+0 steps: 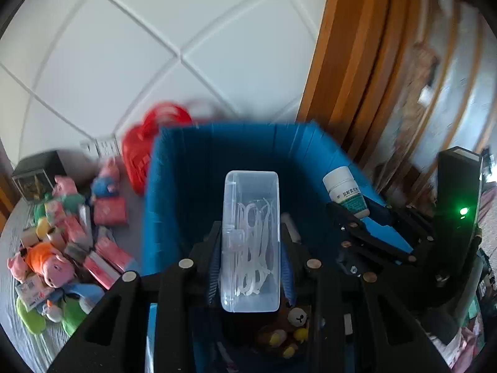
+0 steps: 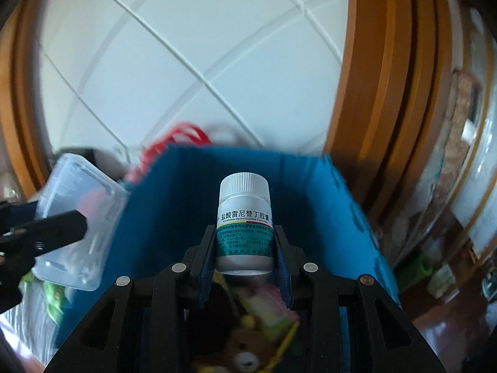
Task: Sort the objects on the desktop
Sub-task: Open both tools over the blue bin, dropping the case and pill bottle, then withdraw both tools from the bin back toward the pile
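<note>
Left gripper (image 1: 250, 248): clenched on my clear plastic case (image 1: 251, 242), which I hold over the blue bin (image 1: 174, 192).
Right gripper (image 2: 245, 248): clamped around my white pill bottle (image 2: 244, 220), upright, also above the blue bin.
Bin contents: a brown bear plush (image 2: 245, 354) lies at the bottom beneath both grippers, with soft pastel items beside it.
Left of the bin: pink pig plushes (image 1: 51, 267) and pink packets (image 1: 110, 211) lie scattered on the grey surface (image 1: 12, 242).
Behind the bin: a red basket (image 1: 139, 155) sits just past its far left corner.
Farther behind the bin: white panelled wall (image 1: 155, 31), wooden frame (image 1: 348, 62) to its right.
</note>
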Motion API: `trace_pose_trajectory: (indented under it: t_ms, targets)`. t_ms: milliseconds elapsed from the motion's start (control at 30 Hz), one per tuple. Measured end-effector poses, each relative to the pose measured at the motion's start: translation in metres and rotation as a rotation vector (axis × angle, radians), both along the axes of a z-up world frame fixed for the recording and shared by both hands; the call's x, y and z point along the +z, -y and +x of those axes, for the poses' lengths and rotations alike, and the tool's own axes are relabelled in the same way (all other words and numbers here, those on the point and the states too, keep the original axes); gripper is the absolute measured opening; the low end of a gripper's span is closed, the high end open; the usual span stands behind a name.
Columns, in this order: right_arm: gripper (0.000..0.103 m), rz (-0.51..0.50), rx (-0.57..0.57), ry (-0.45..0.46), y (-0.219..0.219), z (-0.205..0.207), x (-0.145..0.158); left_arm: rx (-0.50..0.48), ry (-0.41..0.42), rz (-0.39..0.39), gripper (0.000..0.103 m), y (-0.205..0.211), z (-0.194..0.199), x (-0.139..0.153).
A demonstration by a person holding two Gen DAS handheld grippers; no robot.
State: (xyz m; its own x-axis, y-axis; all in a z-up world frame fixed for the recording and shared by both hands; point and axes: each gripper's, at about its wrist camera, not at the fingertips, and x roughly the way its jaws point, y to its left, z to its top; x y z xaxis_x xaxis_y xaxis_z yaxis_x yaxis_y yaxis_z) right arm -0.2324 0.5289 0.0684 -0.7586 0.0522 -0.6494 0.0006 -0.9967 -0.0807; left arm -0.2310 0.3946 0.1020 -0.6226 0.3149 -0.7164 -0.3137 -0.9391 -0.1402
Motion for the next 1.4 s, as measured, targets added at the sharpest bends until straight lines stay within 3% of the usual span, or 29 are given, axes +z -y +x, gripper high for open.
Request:
trace_pose_trajectory:
  t_ms: [100,267,333,433,533,733,833,867,900,967,1167,1333,1400]
  targets:
    - [0.034,0.002,-0.018,0.151,-0.023,-0.041,-0.042,0.017,0.145,-0.09,0.032,-0.036,-0.038,-0.04]
    - [0.034,-0.045,-0.074,0.409,-0.054,-0.075,-0.125,0.035,0.325,-0.246,0.032,-0.069,-0.066,-0.122]
    - [0.034,0.014,-0.095,0.498,-0.053,-0.08,-0.149,0.039,0.401,-0.277,0.032,-0.071,-0.07,-0.152]
    - [0.034,0.026,-0.097,0.626,-0.051,-0.078,-0.182,0.037,0.483,-0.297,0.032,-0.072,-0.071,-0.174]
    - [0.034,0.045,-0.106,0.687,-0.055,-0.075,-0.199,0.041,0.517,-0.319,0.032,-0.071,-0.075,-0.184]
    - [0.037,0.072,-0.122,0.701,-0.061,-0.073,-0.202,-0.025,0.559,-0.315,0.032,-0.074,-0.072,-0.195]
    - [0.046,0.066,-0.123,0.691,-0.065,-0.077,-0.194,-0.029,0.534,-0.339,0.048,-0.071,-0.075,-0.193]
    - [0.049,0.068,-0.125,0.689,-0.065,-0.078,-0.193,-0.026,0.518,-0.349,0.062,-0.069,-0.076,-0.192]
    - [0.058,0.069,-0.127,0.688,-0.065,-0.079,-0.193,-0.023,0.497,-0.353,0.075,-0.068,-0.077,-0.188]
    - [0.067,0.069,-0.12,0.675,-0.062,-0.082,-0.192,-0.022,0.473,-0.347,0.082,-0.066,-0.076,-0.181]
    - [0.079,0.068,-0.129,0.599,-0.062,-0.084,-0.172,-0.01,0.316,-0.318,0.082,-0.06,-0.063,-0.136]
    - [0.099,0.03,-0.108,0.391,-0.06,-0.066,-0.111,-0.002,0.166,-0.272,0.082,-0.042,-0.024,-0.082]
    - [0.099,0.015,-0.077,0.338,-0.057,-0.055,-0.091,0.0,0.095,-0.249,0.082,-0.033,-0.005,-0.06]
